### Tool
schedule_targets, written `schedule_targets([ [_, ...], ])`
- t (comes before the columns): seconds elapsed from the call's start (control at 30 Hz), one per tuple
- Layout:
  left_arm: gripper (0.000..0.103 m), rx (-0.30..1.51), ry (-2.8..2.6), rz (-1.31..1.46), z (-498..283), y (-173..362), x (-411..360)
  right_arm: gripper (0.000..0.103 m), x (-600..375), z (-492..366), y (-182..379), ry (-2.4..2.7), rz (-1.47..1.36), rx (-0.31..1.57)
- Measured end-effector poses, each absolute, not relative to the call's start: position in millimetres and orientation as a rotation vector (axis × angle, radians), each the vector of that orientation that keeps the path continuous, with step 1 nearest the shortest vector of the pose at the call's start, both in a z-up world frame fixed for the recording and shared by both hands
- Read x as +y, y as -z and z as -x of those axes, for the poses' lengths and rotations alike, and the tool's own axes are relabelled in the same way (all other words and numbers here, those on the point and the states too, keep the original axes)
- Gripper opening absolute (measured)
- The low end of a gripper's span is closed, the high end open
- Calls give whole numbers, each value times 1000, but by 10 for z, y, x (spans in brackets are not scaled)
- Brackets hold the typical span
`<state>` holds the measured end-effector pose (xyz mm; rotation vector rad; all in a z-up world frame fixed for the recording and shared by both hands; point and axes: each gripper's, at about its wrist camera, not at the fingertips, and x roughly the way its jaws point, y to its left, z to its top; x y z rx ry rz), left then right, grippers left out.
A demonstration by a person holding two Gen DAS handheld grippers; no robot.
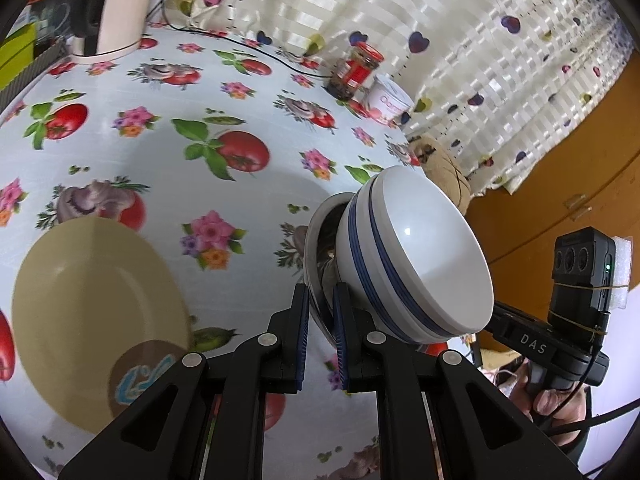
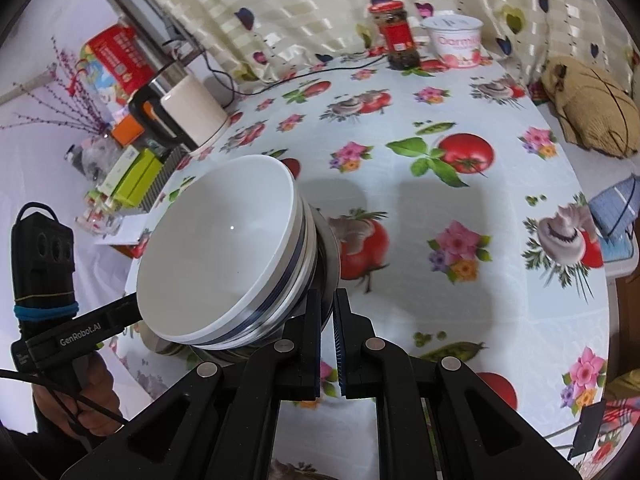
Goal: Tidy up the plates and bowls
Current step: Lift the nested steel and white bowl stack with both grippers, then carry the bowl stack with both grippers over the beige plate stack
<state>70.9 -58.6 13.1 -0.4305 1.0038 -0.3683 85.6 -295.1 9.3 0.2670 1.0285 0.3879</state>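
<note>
Left claw (image 1: 322, 292) clenched on the near rim of a steel dish (image 1: 320, 240); right claw (image 2: 328, 296) clenched on the opposite rim, pads pinching thin metal edge. Stacked in the dish: white bowls (image 1: 420, 260) with blue bands, nested one inside another. Gripped from both sides, probably to share the weight and keep the load level, since a one-sided pinch on so thin a rim would likely let it tip. Carried clear of the counter (image 1: 160, 92), judging by the soft shadow spread on the flowered cloth beneath.

Further out to the left, a pale yellow plate (image 1: 92, 308) lying flat on the cloth, well apart from the stack; a likely partner for sorting.

Along the far edge, by the curtain: a red-lidded jar (image 2: 398, 36) just beside a yoghurt tub (image 2: 458, 42), set out of the working area. Kettle (image 2: 192, 116) at the far left corner.

Lettering: "DAS" on the right tool's body, "GenRobot.AI" on the left one's. Tub print beginning "Dorm", remainder unclear. Jar label too small to read.
</note>
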Motion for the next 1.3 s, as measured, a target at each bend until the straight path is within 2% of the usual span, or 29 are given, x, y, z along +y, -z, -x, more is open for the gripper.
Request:
schedule_targets([
  [0.4,11,969,275,487,-518,-158,-88,9,-2423,-948,-126,-482,-200,1052],
  [0.43,12,967,268,488,-505,-158,-56,3,-2377,-950,-125,-491,-194,1054],
  [0.47,13,963,263,490,-486,-160,-29,3,-2328,-953,-125,-514,-201,1057],
  [0.53,10,948,297,522,-451,-172,16,3,-2209,-953,-142,-533,-184,1057],
  [0.6,0,927,256,474,-428,-199,18,2,-2088,-958,-159,-591,-194,1056],
  [0.67,0,980,250,526,-490,-52,106,2,-1910,-943,-174,-544,-91,1039],
  [0.8,0,1050,197,555,-488,158,241,2,-1822,-957,4,-573,-103,1074],
  [1.07,0,981,157,505,-602,-95,215,4,-2132,-852,99,-590,-214,1067],
  [1.1,0,983,149,502,-606,-103,213,9,-2167,-831,61,-597,-224,1057],
  [1.17,0,994,141,516,-637,-94,229,28,-2306,-836,-46,-594,-251,1015],
  [1.2,0,1003,137,526,-658,-84,229,44,-2387,-850,-112,-594,-266,982],
  [1.27,1,1014,134,534,-675,-88,206,53,-2520,-898,-195,-578,-288,929],
  [1.3,2,1018,139,544,-680,-106,187,53,-2579,-951,-213,-572,-300,915],
])
